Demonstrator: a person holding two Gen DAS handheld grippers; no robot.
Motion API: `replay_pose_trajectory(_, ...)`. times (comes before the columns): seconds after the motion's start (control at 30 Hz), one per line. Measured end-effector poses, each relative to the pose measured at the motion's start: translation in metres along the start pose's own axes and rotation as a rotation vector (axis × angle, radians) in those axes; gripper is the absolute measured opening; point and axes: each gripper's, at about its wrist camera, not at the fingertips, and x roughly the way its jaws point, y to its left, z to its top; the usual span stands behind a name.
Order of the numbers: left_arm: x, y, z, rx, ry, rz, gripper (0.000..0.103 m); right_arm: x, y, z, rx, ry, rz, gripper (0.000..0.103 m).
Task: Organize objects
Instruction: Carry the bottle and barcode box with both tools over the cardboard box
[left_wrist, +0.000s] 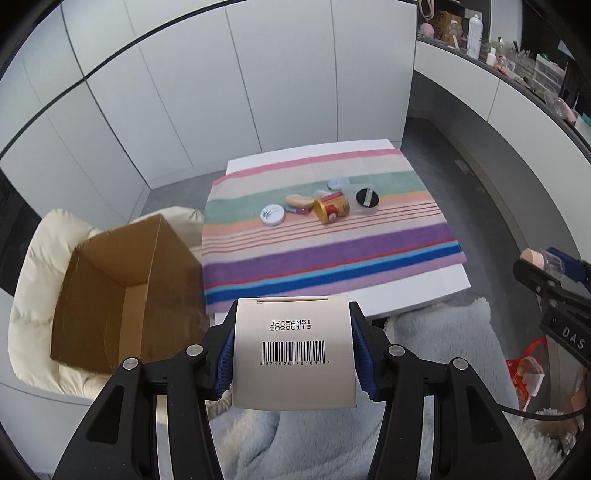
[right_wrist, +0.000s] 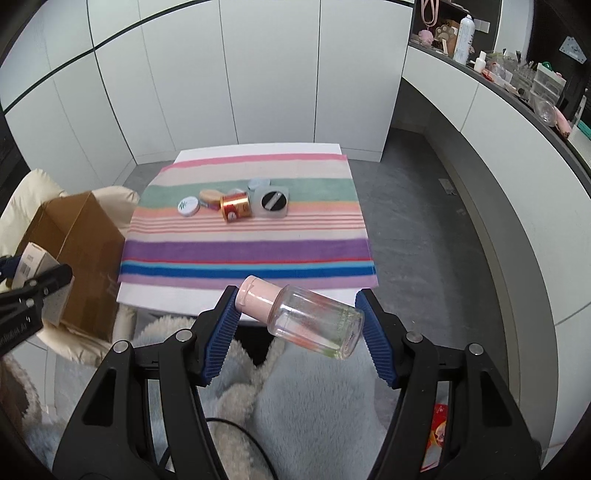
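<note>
Item: white carton (left_wrist: 293, 354), barcode face up, clamped between the pads of the left gripper (left_wrist: 293, 350); long axis runs toward 12 o'clock.
Item: clear bottle (right_wrist: 306, 317), pink cap toward 10 o'clock, base toward 4, long axis lying across the right gripper (right_wrist: 299, 325), gripped end to end.
Destination, as judged: open cardboard box (left_wrist: 122, 288), seen at 9 to 10 o'clock of the left gripper, the nearer hand.
Remaining: small jars on the striped cloth (left_wrist: 325, 240), at 12 o'clock.

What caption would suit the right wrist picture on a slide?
Right gripper holds a clear pink-capped bottle crosswise before a striped cloth scattered with small cosmetics.
</note>
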Motion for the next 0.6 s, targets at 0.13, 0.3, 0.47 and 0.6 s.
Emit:
replay_pose_trajectory(0.13,-0.003,0.012,-0.005,-0.024,-0.008,0.007,0.054,-0.003,0.001,-0.009,0.004,0.008,0.001,0.067)
replay_pose_trajectory(0.3,-0.004,0.03,-0.005,-0.048,-0.023,0.032,0.054,-0.007,0.005,-0.009,-0.003,-0.007,0.002,0.067)
replay_pose_trajectory(0.47,-0.002,0.055,-0.005,-0.081,-0.028,0.059,0.054,-0.006,0.016,-0.005,-0.027,0.004,0.002,0.067)
replay_pose_trajectory(0.6,0.0,0.074,-0.009,-0.116,-0.027,0.087,0.054,0.0,0.039,0.002,-0.071,0.018,0.014,0.067)
